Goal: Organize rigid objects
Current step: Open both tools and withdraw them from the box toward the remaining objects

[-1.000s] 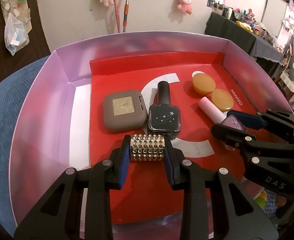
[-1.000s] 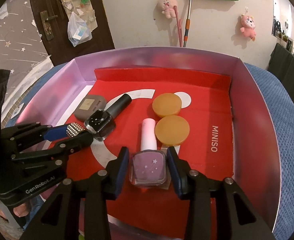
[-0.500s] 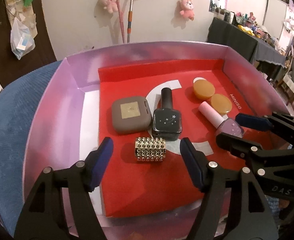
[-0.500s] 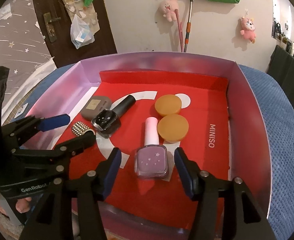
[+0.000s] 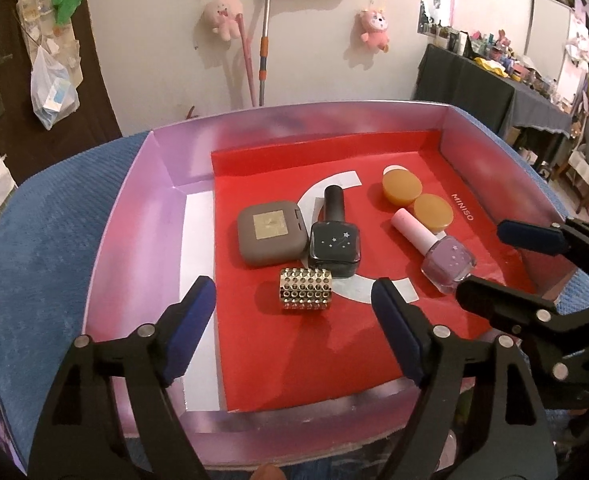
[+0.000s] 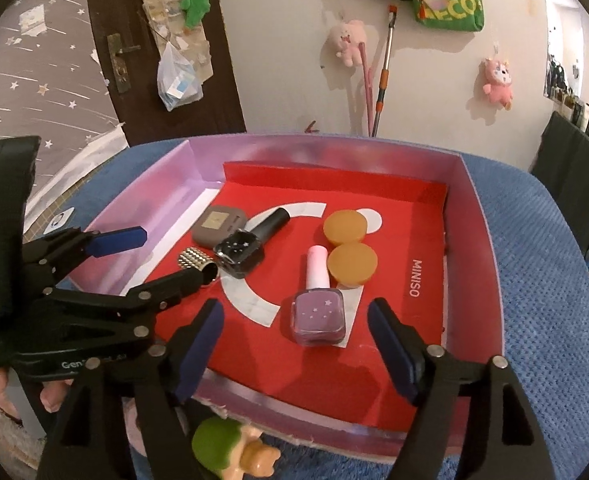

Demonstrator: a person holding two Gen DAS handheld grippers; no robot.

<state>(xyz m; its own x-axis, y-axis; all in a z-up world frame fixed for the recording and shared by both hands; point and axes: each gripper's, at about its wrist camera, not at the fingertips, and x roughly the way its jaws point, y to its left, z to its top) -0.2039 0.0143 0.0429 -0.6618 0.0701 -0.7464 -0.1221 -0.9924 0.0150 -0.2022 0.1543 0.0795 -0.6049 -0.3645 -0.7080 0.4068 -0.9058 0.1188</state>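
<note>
A purple-walled box (image 5: 134, 224) (image 6: 474, 216) with a red floor holds all the items. A gold studded cylinder (image 5: 305, 289) (image 6: 193, 260) lies near the front, behind it a dark nail polish bottle (image 5: 334, 240) (image 6: 246, 248) and a taupe compact (image 5: 271, 233) (image 6: 219, 221). A lilac nail polish bottle (image 5: 438, 248) (image 6: 318, 304) lies to the right, beside two amber discs (image 5: 417, 196) (image 6: 350, 246). My left gripper (image 5: 294, 320) (image 6: 162, 258) is open, back from the cylinder. My right gripper (image 6: 296, 340) (image 5: 494, 264) is open, just short of the lilac bottle.
The box rests on a blue textured cushion (image 5: 42, 240) (image 6: 542, 280). A green-capped toy (image 6: 230, 452) lies below the box's front edge. A wall with plush toys (image 5: 224, 16) and a mop handle (image 5: 264, 40) is behind, with a dark door (image 6: 106, 40) at left.
Both grippers let go: the left opened off the studded cylinder, the right off the lilac bottle. Both have drawn back and up from the box; the items stay on the red floor.
</note>
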